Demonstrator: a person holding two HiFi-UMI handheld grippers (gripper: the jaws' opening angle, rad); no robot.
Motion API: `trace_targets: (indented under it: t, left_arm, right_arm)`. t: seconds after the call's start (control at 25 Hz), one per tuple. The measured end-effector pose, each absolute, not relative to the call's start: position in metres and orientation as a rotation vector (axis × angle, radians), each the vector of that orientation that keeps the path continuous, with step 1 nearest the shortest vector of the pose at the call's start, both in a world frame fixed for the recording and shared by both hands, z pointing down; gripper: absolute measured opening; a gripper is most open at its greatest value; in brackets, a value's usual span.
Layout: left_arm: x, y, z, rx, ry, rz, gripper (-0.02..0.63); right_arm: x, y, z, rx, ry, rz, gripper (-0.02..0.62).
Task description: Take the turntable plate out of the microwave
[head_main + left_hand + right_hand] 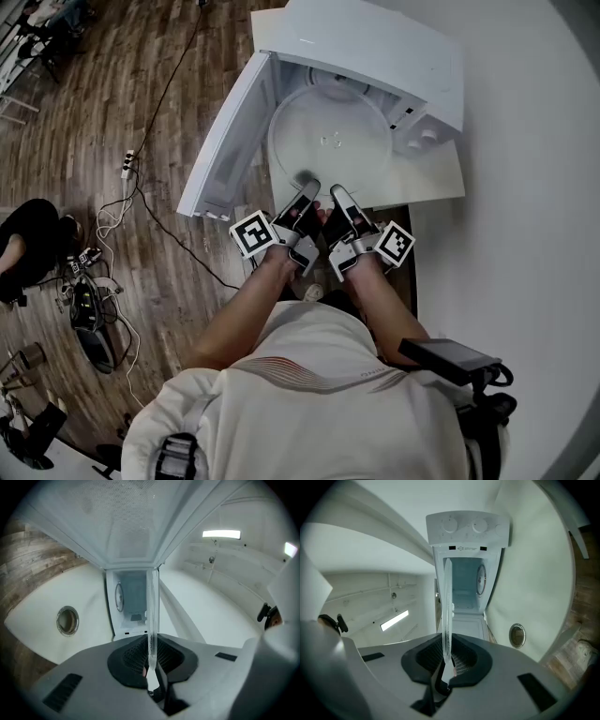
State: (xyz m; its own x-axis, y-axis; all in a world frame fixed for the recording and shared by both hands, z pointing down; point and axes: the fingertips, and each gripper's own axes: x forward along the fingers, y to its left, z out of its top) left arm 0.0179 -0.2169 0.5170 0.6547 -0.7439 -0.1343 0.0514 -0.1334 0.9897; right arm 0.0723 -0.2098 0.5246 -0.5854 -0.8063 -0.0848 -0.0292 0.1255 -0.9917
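White shirt [309,375], white table [441,183] under microwave [375,47], wood floor [94,112], cables [122,216]

The head view is evenly, softly lit. The white wall [525,187] and microwave [375,47] come out bright, almost washed out, while the wood floor [94,112] is darker. Straight lines bow toward the edges, and the right corners fall into dark vignette. The glass plate [328,141] shows only faint glints and barely separates from the white behind it. Both gripper views are fisheye circles with black corners. A strip lamp [221,534] glares pure white in the left gripper view and looks dimmer in the right gripper view. The grey foreground in both is shaded and soft; the plate's edge is sharper.
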Motion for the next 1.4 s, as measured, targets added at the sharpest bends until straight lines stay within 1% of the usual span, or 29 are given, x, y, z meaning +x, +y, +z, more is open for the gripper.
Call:
trace_targets:
  t: [0.16, 0.32, 0.48, 0.8, 1.08, 1.28, 1.4]
  left_arm:
    - [0.018, -0.209, 0.510, 1.572, -0.596, -0.781, 0.043]
    - [0.027, -0.171, 0.487, 1.594, -0.593, -0.803, 0.043]
    - [0.032, -0.152, 0.483, 1.601, -0.603, -0.806, 0.043]
    - [0.046, -0.077, 0.461, 1.616, -0.597, -0.809, 0.043]
    - [0.042, -0.052, 0.444, 1.630, -0.570, -0.814, 0.043]
    - [0.018, -0.041, 0.427, 1.634, -0.551, -0.807, 0.043]
    - [0.015, -0.041, 0.427, 1.648, -0.554, -0.794, 0.043]
  right_arm:
    - [0.073, -0.203, 0.518, -0.796, 1.788, -1.516, 0.035]
    - [0.082, -0.166, 0.495, -0.775, 1.811, -1.500, 0.035]
    - [0.087, -0.147, 0.492, -0.764, 1.820, -1.499, 0.035]
    - [0.101, -0.073, 0.470, -0.745, 1.838, -1.470, 0.035]
    - [0.096, -0.047, 0.453, -0.728, 1.833, -1.456, 0.035]
    - [0.071, -0.036, 0.436, -0.734, 1.832, -1.449, 0.035]
    - [0.070, -0.035, 0.435, -0.746, 1.844, -1.427, 0.035]
